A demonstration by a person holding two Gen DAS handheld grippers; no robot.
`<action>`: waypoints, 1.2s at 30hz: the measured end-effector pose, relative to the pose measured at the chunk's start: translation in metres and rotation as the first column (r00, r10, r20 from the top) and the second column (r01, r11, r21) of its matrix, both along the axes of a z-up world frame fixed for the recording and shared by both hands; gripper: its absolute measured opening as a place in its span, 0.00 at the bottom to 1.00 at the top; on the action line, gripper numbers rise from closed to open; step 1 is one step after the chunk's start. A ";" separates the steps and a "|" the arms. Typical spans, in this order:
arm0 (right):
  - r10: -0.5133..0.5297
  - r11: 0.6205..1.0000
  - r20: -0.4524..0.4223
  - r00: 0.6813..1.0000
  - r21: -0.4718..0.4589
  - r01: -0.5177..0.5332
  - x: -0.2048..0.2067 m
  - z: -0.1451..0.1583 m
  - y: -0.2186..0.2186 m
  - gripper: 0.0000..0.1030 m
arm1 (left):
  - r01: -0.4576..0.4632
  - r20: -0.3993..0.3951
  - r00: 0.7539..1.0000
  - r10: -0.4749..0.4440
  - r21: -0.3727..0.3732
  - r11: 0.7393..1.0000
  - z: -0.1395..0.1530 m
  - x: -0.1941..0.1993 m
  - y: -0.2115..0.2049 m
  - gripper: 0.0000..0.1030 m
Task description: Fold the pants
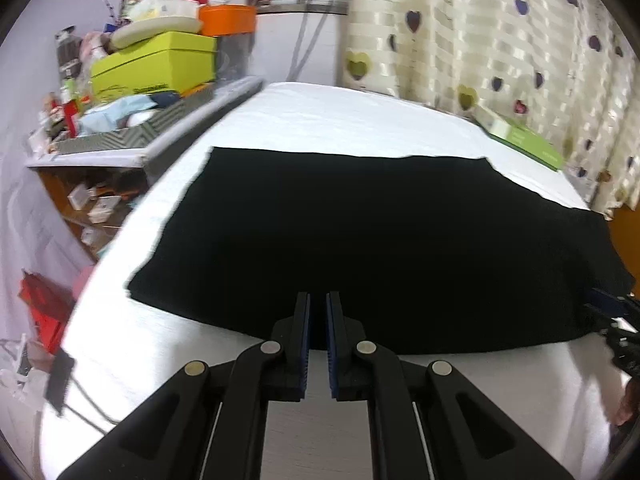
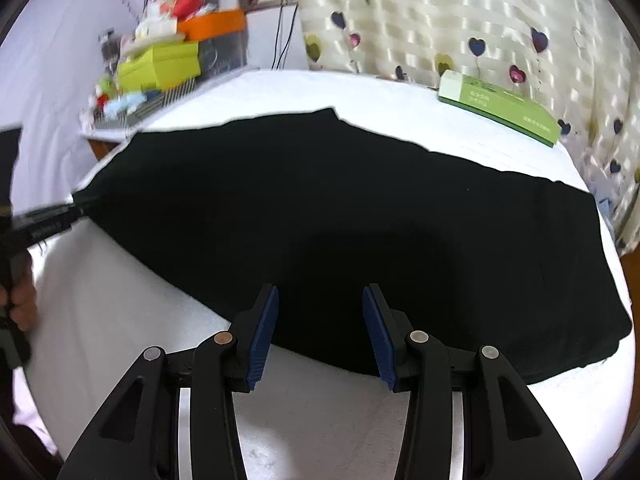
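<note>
The pants [image 1: 360, 240] edge is pinched between the nearly closed left gripper [image 1: 318, 300] jaws, while the right gripper [image 2: 320, 300] is held wide apart just over the fabric.

Black linkage arms, silver pivot pins, ribbed blue-padded fingers [image 2: 264, 334].

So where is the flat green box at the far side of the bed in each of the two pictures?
Left wrist view: the flat green box lies at the right, past the far right corner of the black pants, under the heart curtain.
Right wrist view: the same box sits upper right, beyond the pants' far edge.
Shared landmark: the orange box on the cluttered shelf, upper left in both.
</note>
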State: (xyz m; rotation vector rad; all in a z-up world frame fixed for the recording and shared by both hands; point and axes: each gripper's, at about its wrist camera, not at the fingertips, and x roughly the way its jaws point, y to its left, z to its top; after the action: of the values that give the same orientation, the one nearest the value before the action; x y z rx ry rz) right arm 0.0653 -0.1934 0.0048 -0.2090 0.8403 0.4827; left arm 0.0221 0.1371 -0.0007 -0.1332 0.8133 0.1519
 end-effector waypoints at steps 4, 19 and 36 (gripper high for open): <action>-0.040 0.999 0.031 0.999 -0.034 0.041 0.000 0.006 -0.017 0.44 | -0.040 0.006 0.999 0.040 -0.007 0.999 0.001 -0.004 0.020 0.09; 0.018 1.000 0.050 0.999 0.001 -0.018 -0.017 0.018 -0.007 0.44 | -0.099 0.064 0.992 0.105 -0.094 0.991 0.014 -0.042 0.056 0.19; 0.188 0.982 0.039 0.981 0.024 -0.189 -0.043 0.011 0.052 0.44 | -0.190 0.007 0.980 0.198 -0.257 0.947 -0.008 -0.037 0.079 0.34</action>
State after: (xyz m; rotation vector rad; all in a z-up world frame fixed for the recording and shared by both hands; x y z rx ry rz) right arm 0.0223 -0.1413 0.0163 -0.2725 0.7807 0.6659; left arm -0.0153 0.2160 -0.0083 -0.4596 0.7839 0.2295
